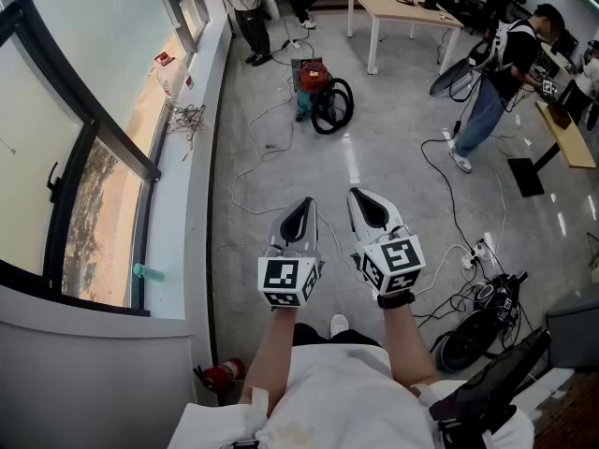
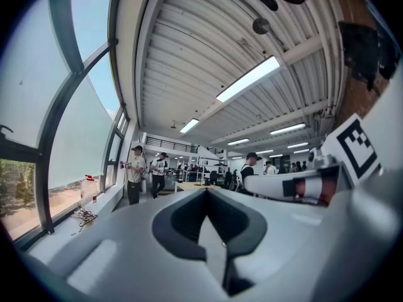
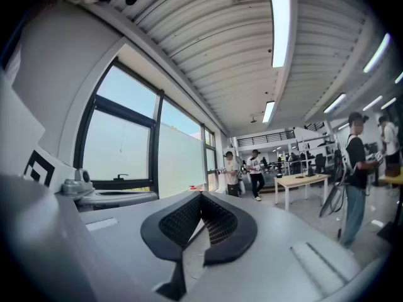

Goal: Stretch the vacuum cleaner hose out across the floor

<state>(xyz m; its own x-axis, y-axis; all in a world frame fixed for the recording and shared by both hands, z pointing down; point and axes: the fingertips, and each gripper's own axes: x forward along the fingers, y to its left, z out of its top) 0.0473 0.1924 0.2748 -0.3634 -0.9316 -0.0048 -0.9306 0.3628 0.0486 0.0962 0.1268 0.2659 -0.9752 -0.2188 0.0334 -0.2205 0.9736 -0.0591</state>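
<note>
1. Left gripper [image 2: 206, 192] and right gripper [image 3: 201, 195]: both clamped shut, nothing pinched, held level side by side.
2. Just grey floor [image 1: 393, 148] underneath, with a white cable [image 1: 253, 171] snaking across.
3. Way out front: black vacuum cleaner hose [image 1: 332, 108], coiled on the floor right beside the red vacuum cleaner [image 1: 311, 75].

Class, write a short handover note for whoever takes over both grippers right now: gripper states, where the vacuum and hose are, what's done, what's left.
Left gripper: shut, empty, held level.
Right gripper: the same.
Vacuum: far ahead on the floor, near the table. Hose coiled beside it, untouched.
Done: nothing yet.
Left: walk over, grip the hose, pull it out across the floor.
</note>
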